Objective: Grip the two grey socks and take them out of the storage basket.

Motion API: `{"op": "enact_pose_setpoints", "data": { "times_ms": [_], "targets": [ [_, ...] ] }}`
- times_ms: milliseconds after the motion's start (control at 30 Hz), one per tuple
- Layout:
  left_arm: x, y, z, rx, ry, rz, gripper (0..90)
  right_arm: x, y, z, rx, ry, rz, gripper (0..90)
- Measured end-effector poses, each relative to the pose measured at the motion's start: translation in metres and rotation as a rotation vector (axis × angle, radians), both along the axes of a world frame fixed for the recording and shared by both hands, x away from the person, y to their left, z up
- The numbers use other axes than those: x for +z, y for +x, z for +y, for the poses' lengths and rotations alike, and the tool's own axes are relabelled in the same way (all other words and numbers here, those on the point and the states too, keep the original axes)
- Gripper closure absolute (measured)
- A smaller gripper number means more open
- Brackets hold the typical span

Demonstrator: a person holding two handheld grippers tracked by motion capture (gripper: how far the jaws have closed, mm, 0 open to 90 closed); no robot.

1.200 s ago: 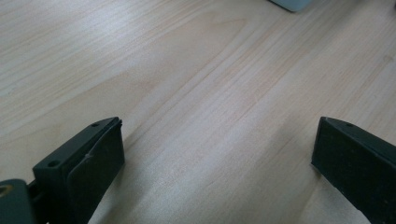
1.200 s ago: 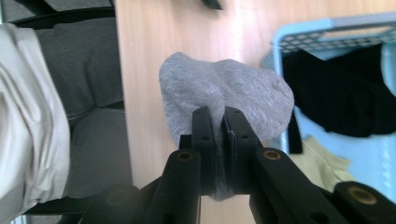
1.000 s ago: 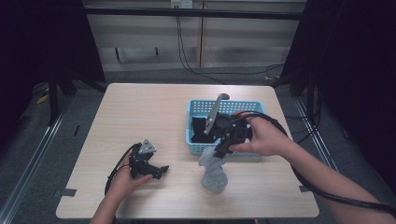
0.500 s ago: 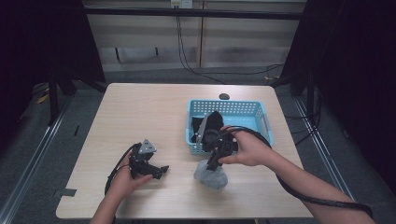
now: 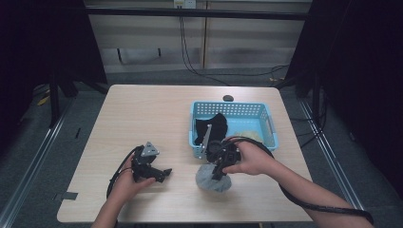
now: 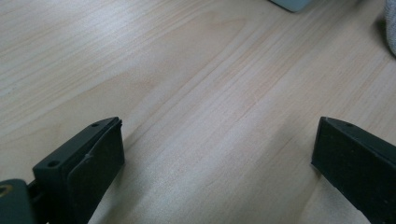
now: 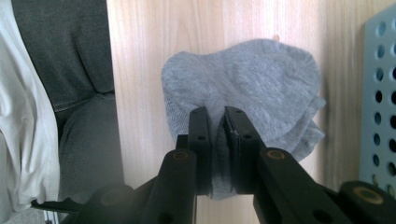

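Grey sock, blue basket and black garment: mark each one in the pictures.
grey sock (image 7: 243, 79): right gripper view, on the flat spread of fabric beyond the jaws.
blue basket (image 5: 231, 104): high view, on its far rim.
black garment (image 5: 215, 126): high view, on the dark fabric heaped in the basket's left end.

Fabric and finish check

My grey sock (image 7: 243, 88) looks soft knit cloth; table (image 6: 196, 93) smooth matt wood, basket (image 5: 266, 124) perforated plastic.

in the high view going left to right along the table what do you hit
left gripper in the person's left hand, open on bare table → grey sock pinched by the right gripper → blue basket with a black garment inside
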State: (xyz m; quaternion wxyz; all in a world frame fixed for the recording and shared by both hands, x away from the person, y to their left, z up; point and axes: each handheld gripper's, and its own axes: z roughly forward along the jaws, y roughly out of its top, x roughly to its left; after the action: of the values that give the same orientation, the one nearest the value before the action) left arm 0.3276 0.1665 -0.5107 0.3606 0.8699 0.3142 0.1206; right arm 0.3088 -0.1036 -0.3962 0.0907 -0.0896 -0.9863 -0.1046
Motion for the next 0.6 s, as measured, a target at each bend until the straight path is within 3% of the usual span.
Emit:
{"op": "enact_pose_setpoints", "data": {
  "times_ms": [433,600],
  "targets": [
    [0.000,0.000,0.000,0.000,0.002,-0.001,1.7,-0.004,0.001,-0.010,-0.027,-0.008,-0.002,77.4],
    [0.000,0.000,0.000,0.000,-0.003,0.002,1.8,-0.006,0.000,-0.012,-0.034,-0.022,-0.016,69.1]
  ]
}}
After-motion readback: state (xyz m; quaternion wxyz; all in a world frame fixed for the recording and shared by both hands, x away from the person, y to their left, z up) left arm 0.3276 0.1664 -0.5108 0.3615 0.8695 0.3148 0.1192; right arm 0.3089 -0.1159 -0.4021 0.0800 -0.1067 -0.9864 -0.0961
